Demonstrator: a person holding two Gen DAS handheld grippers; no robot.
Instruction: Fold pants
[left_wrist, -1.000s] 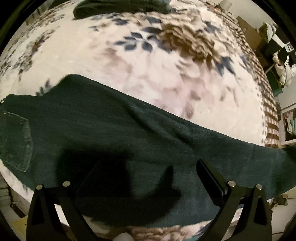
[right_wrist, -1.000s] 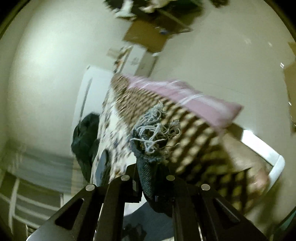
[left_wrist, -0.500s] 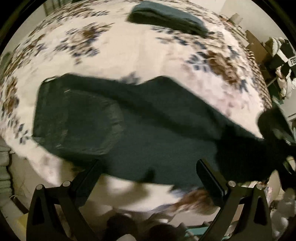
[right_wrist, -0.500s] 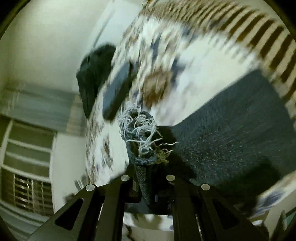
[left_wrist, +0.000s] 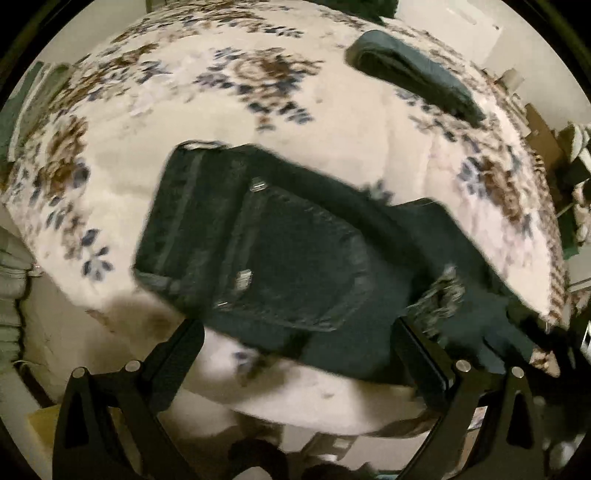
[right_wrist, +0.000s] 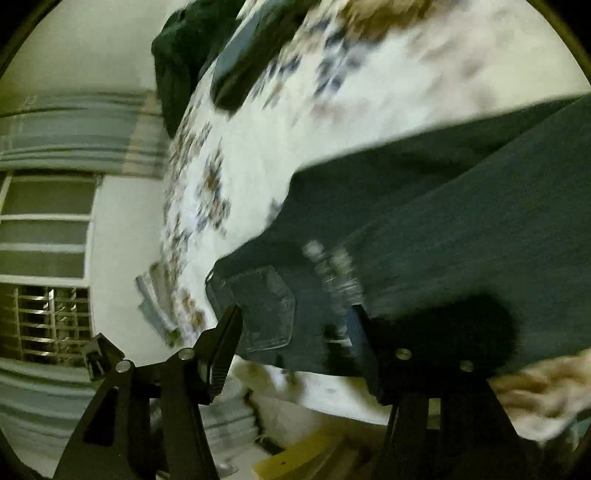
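Observation:
Dark denim pants (left_wrist: 280, 258) lie on the flowered bed cover (left_wrist: 207, 122), waistband at the left, back pocket up, one leg folded back with its frayed hem (left_wrist: 443, 291) near the pocket. My left gripper (left_wrist: 295, 332) is open and empty just above the pants' near edge. In the right wrist view the pants (right_wrist: 461, 236) stretch to the right, pocket (right_wrist: 269, 306) between the fingers. My right gripper (right_wrist: 295, 325) is open, the frayed hem (right_wrist: 332, 269) lying loose just beyond it.
A folded dark garment (left_wrist: 413, 77) lies at the far side of the bed; it also shows in the right wrist view (right_wrist: 251, 55) beside a dark heap (right_wrist: 181, 62). The bed's near edge (left_wrist: 295, 391) drops off below the pants. A barred window (right_wrist: 44, 266) is at the left.
My right gripper carried the frayed hem over toward the waistband, then opened and let it go. My left gripper shifted left along the pants, bringing waistband and pocket into view.

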